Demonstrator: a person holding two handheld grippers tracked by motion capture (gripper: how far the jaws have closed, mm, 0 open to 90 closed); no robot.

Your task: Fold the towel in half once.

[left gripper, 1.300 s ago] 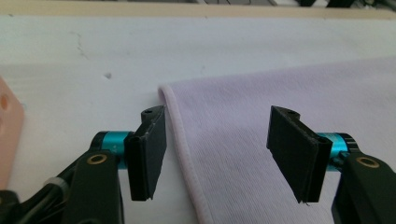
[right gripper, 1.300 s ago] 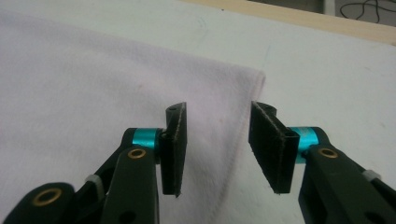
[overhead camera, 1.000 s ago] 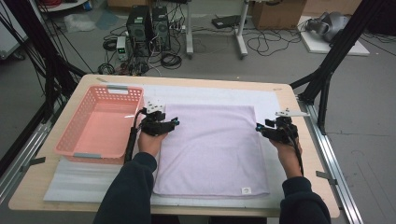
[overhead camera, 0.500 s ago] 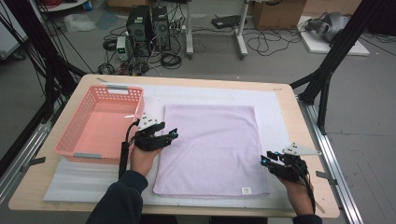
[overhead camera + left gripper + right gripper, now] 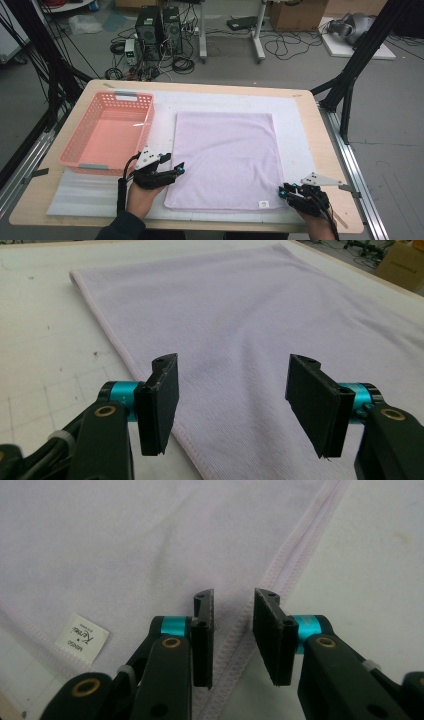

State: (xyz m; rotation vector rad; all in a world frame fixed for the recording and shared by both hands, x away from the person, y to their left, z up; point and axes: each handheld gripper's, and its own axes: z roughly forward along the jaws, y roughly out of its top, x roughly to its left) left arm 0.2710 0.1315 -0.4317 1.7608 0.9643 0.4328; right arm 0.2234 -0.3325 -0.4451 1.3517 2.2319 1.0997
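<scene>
towel [image 5: 225, 157]: lilac cloth, matt, fine short pile, stitched hem; small white woven label [image 5: 81, 636]
basket [image 5: 107, 135]: pink plastic, perforated walls, slight sheen
mat [image 5: 300, 125]: white, matt, faintly speckled
table [image 5: 330, 150]: pale wood, smooth edge
left gripper [image 5: 232, 385]: black matt pads, glossy teal metal collars
right gripper [image 5: 233, 625]: same finish, brass-coloured rivets

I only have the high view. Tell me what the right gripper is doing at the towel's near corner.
Observer: The right gripper straddles the towel at its side hem. Its jaws have just been closing, with the hem between them but not yet pinched.
Operator: Now report the left gripper.
Observer: The left gripper stands wide open. One jaw is over the towel's edge, the other over the cloth, and nothing is gripped.
</scene>
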